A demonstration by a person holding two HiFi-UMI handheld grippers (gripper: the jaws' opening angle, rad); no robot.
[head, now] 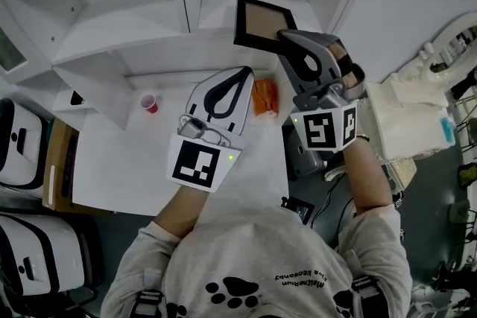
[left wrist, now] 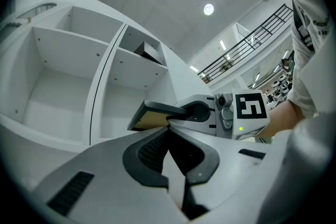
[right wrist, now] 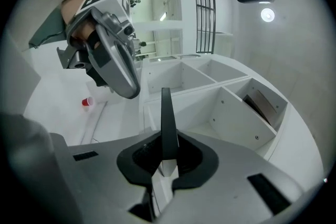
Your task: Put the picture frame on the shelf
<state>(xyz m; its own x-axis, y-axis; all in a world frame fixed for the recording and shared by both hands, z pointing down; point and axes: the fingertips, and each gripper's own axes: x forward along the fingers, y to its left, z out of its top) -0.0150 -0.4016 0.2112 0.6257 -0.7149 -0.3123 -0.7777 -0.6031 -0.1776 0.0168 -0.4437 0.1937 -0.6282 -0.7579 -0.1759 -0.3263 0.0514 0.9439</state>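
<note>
our right gripper (head: pixel 286 36) pinches the picture frame (head: pixel 262 22) by one thin edge, our left gripper (head: pixel 243 74) closed and empty, so it may twist loose against the shelf (head: pixel 119 41).

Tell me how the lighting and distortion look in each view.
Head view: even light, no glare, picture frame clear. Left gripper view: fisheye, dark corners, ceiling lamp blown out, shelf edges bowed. Right gripper view: same fisheye, round lamp glares top right.
</note>
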